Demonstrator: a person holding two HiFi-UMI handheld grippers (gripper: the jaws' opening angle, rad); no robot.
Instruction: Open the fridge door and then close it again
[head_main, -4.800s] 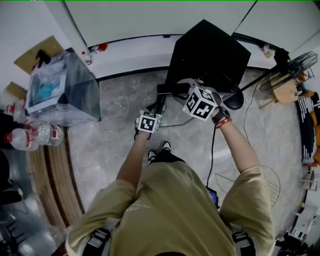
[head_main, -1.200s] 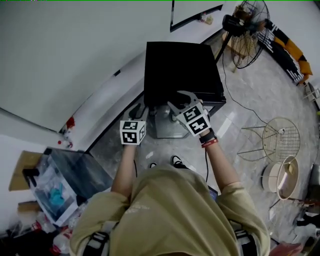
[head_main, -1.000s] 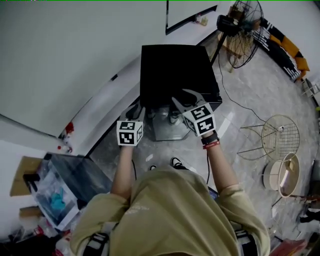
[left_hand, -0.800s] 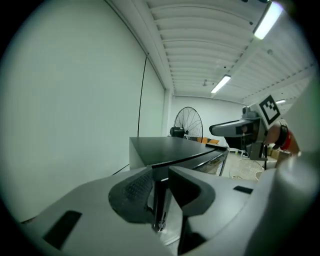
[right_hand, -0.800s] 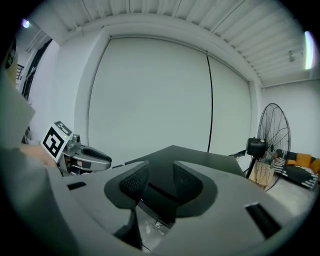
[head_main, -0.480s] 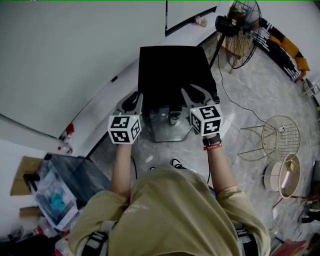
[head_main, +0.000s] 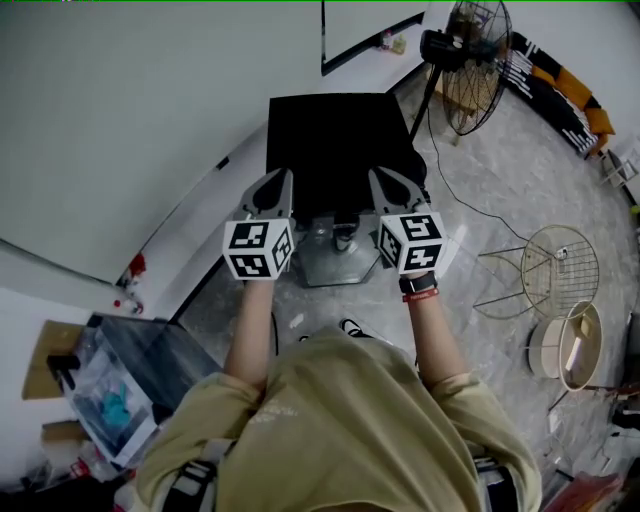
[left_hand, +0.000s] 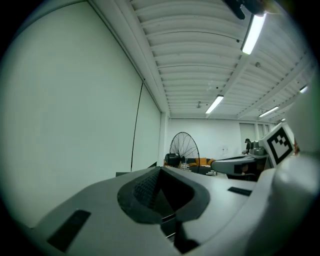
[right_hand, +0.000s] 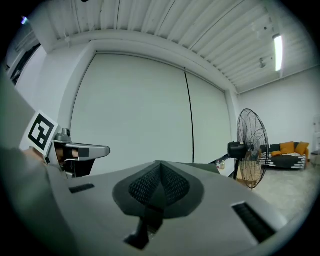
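the left gripper (head_main: 284, 174) and right gripper (head_main: 375, 173), grey plastic with mesh-textured pads (right_hand: 172, 186), have just clenched shut on nothing over the boxy matte-black fridge (head_main: 340, 135).

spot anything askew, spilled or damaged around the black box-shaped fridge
Nothing stands out. The black box-shaped fridge stands upright by the white wall, the black pedestal fan is upright too, and no spill or breakage shows on the grey marble floor around them.
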